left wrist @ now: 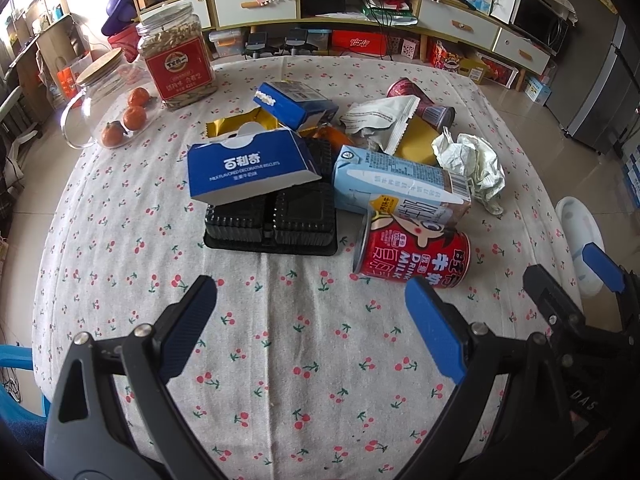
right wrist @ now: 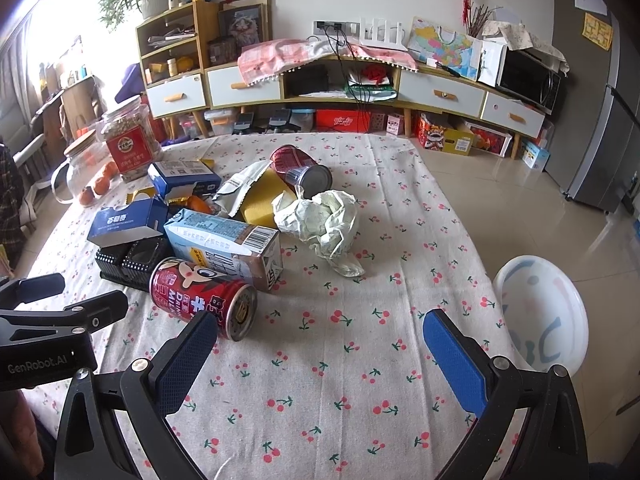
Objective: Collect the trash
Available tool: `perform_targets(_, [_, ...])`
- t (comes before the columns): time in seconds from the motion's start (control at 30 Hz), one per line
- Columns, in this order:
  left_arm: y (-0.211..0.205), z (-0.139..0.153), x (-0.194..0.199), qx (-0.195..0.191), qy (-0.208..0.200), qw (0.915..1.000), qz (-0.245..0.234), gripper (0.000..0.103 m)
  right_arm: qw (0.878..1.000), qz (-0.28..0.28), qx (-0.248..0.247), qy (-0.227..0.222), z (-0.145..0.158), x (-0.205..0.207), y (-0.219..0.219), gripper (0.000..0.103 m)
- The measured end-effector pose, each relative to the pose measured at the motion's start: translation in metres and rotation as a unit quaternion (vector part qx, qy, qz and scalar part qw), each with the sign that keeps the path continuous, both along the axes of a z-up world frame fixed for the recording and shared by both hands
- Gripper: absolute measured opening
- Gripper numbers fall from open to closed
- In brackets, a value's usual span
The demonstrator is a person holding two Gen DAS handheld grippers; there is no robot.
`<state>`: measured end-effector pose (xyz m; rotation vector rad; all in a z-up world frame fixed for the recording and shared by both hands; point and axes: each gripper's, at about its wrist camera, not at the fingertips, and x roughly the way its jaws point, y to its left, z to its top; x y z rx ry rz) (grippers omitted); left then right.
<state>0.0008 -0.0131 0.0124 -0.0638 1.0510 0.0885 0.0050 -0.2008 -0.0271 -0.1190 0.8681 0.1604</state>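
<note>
Both grippers hover spread and empty over the table.
The left gripper [left wrist: 312, 320] and right gripper [right wrist: 320, 356] face the trash pile; the red can [right wrist: 204, 300] lies nearest, white bin [right wrist: 544, 316] waiting beside the table's edge.

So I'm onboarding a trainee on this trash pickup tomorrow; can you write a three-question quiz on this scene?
1. True or false: the red milk can stands upright.
2. What lies closest to the left finger of the right tool? A) crumpled paper B) red milk can C) seed jar
3. Fill in: the blue biscuit box rests on a black plastic ____.

Key: 1. False, it lies on its side. 2. B. 3. tray.
</note>
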Motion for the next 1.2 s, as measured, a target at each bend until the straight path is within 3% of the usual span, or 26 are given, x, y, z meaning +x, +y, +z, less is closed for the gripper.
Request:
perform_targets(0.17, [0.027, 0.012, 0.014, -0.023, -0.005, 0.9996, 0.017, 0.095, 0.998, -0.008, 0.055, -0.011, 0.007, 0.021, -0.025, 0.103])
perform_targets(0.23, [0.038, 0.017, 0.021, -0.026, -0.008, 0.9992, 0.028, 0.095, 0.997, -0.01, 0.07, -0.036, 0.015, 0.03, -0.032, 0.103])
perform_targets(0.27, [0.042, 0.019, 0.025, -0.02, -0.012, 0.9992, 0.033, 0.095, 0.992, -0.012, 0.1, -0.073, 0.022, 0.031, -0.035, 0.103])
perform_targets(0.33, [0.044, 0.025, 0.036, -0.011, -0.015, 0.9993, 0.033, 0.095, 0.989, -0.011, 0.12, -0.083, 0.031, 0.04, -0.039, 0.103])
perform_targets(0.53, [0.043, 0.04, 0.08, 0.001, -0.018, 0.9998, 0.004, 0.095, 0.995, 0.011, 0.093, -0.016, 0.045, 0.096, -0.032, 0.103])
perform_targets(0.67, [0.046, 0.029, 0.119, -0.015, 0.011, 0.9997, -0.016, 0.095, 0.994, 0.017, 0.107, 0.019, 0.043, 0.141, -0.025, 0.103])
perform_targets(0.77, [0.058, 0.015, 0.14, -0.04, 0.032, 0.9987, -0.004, 0.095, 0.988, 0.014, 0.144, 0.049, 0.024, 0.154, -0.029, 0.103])
perform_targets(0.83, [0.067, 0.005, 0.152, -0.061, 0.043, 0.9972, 0.004, 0.094, 0.976, 0.006, 0.18, 0.119, 0.0, 0.158, -0.036, 0.102])
perform_targets(0.9, [0.072, -0.003, 0.157, -0.089, 0.047, 0.9948, 0.015, 0.086, 0.972, 0.007, 0.183, 0.149, -0.008, 0.162, -0.034, 0.097])
perform_targets(1.07, [0.071, -0.015, 0.166, -0.118, 0.055, 0.9913, 0.021, 0.081, 0.972, 0.008, 0.18, 0.148, -0.008, 0.165, -0.032, 0.092])
perform_targets(1.2, [0.07, -0.023, 0.172, -0.137, 0.066, 0.9881, 0.024, 0.073, 0.97, 0.006, 0.178, 0.168, -0.02, 0.168, -0.034, 0.076])
